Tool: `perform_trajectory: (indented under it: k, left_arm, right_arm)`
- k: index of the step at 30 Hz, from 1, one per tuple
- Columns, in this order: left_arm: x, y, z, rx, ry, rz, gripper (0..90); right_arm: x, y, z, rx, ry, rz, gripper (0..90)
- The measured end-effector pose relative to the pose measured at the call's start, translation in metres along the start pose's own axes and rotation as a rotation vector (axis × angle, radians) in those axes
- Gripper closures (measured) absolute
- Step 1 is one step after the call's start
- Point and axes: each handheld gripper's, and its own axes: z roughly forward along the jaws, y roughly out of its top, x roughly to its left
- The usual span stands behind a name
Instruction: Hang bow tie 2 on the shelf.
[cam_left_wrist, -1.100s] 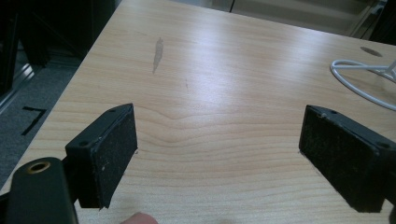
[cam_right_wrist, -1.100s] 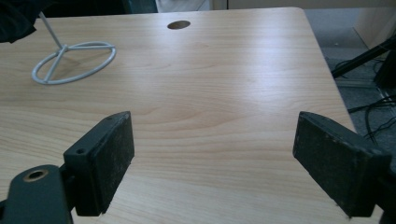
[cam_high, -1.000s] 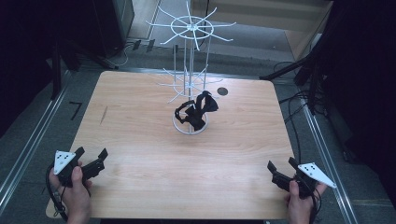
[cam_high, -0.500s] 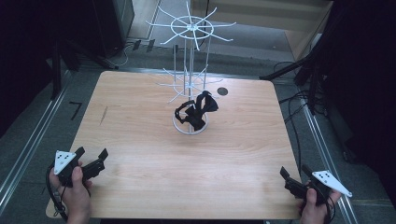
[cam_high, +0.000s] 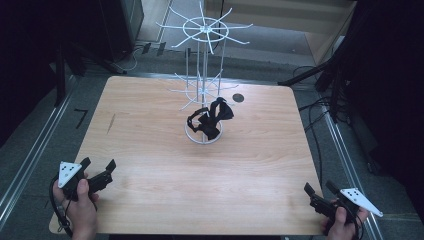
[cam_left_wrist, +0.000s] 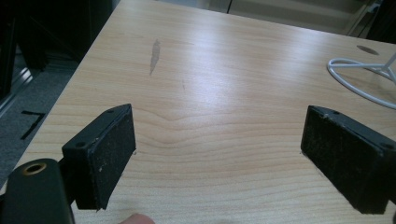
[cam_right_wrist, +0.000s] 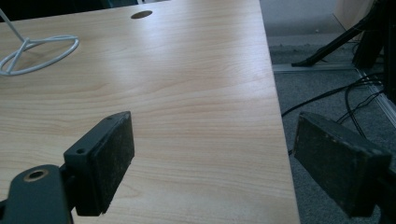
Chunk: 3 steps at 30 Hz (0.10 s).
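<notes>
A: Right gripper (cam_high: 320, 191) is pulling back to the near table (cam_high: 150, 110) edge, jaws apart, empty.
B: Left gripper (cam_high: 98, 167)?
A: Sitting at near-left corner, jaws apart, empty. Rack (cam_high: 202, 85) with black strap (cam_high: 210, 117) is standing well ahead of both.

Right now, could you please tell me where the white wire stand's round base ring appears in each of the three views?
High view: the base ring lies mid-table, below the black straps hanging on the stand.
Left gripper view: an arc of the ring sits at the right edge, above the right jaw.
Right gripper view: the ring lies upper left, on the wood.
Shared landmark: the dark round hole in the tabletop, beyond the ring.
</notes>
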Motion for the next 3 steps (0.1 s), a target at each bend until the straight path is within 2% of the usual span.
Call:
perform_trajectory:
  k: [3]
  left_arm:
    - [-0.0003, -0.0002, -0.0002, -0.001, 0.000, 0.002, 11.0]
  right_arm:
    - [0.0027, -0.0005, 0.0016, 0.006, 0.007, -0.015, 13.1]
